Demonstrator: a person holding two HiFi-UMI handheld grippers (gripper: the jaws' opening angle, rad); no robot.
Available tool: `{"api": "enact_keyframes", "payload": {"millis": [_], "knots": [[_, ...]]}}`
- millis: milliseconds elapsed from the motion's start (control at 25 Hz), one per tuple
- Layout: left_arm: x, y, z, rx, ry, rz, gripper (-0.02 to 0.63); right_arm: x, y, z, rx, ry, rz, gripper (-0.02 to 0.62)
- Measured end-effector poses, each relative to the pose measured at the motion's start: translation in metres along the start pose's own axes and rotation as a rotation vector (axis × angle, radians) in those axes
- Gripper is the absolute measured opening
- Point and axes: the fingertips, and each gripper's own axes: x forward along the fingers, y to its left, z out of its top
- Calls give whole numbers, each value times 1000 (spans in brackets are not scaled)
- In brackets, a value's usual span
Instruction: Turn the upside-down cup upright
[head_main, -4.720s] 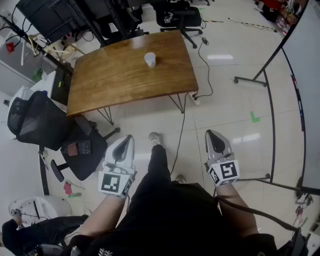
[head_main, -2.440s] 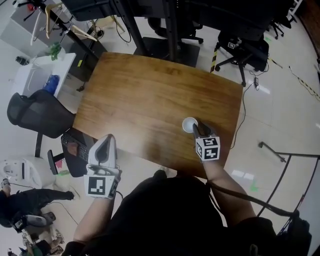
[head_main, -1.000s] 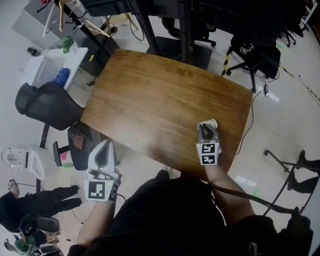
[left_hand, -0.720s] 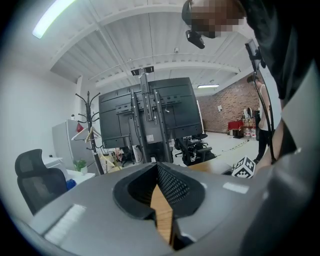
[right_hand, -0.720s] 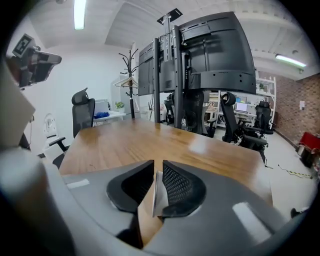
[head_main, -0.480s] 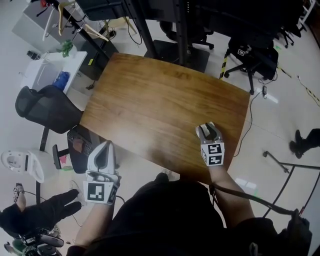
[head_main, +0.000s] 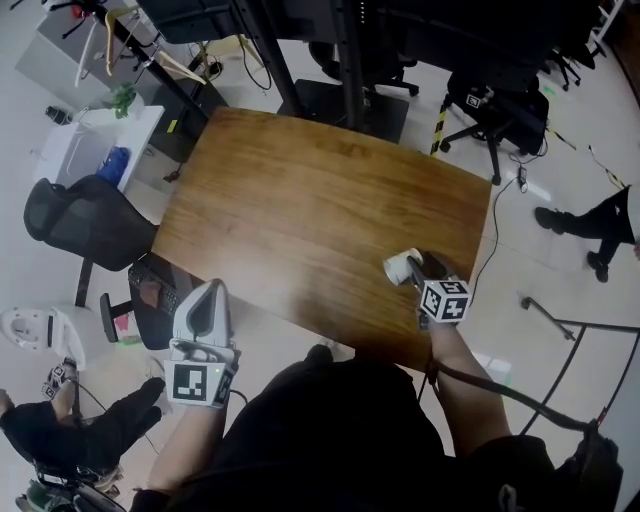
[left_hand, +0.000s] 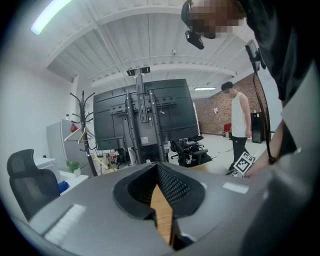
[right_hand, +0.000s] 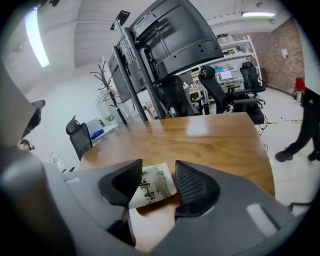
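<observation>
A white paper cup (head_main: 399, 266) with green print sits on the wooden table (head_main: 300, 200) near its front right corner. My right gripper (head_main: 416, 268) is around it, jaws opening. In the right gripper view the cup (right_hand: 150, 189) leans between the pads of the right gripper (right_hand: 159, 176); a gap shows on the right side, and I cannot tell whether it touches the left pad. My left gripper (head_main: 207, 292) hangs off the table's near left edge, over the floor. In its own view the left gripper (left_hand: 156, 169) has its tips together with nothing held.
A black office chair (head_main: 78, 225) stands left of the table, beside a white cabinet (head_main: 88, 150). A black screen stand (head_main: 340, 45) and more chairs (head_main: 490, 110) lie beyond the far edge. A person's legs (head_main: 590, 225) are at the right; another person (head_main: 60, 430) is at lower left.
My right gripper rolled and slid right along the table's near edge, and its jaws spread apart around the cup. The left gripper kept its place.
</observation>
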Motion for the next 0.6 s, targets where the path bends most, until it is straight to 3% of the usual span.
{"api": "enact_keyframes", "payload": {"millis": [280, 600], "knots": [[8, -4, 8, 16, -14, -9, -2, 6, 10, -1, -30, 7, 26, 178], [13, -7, 17, 26, -38, -29, -2, 3, 33, 6, -213, -2, 13, 93]]}}
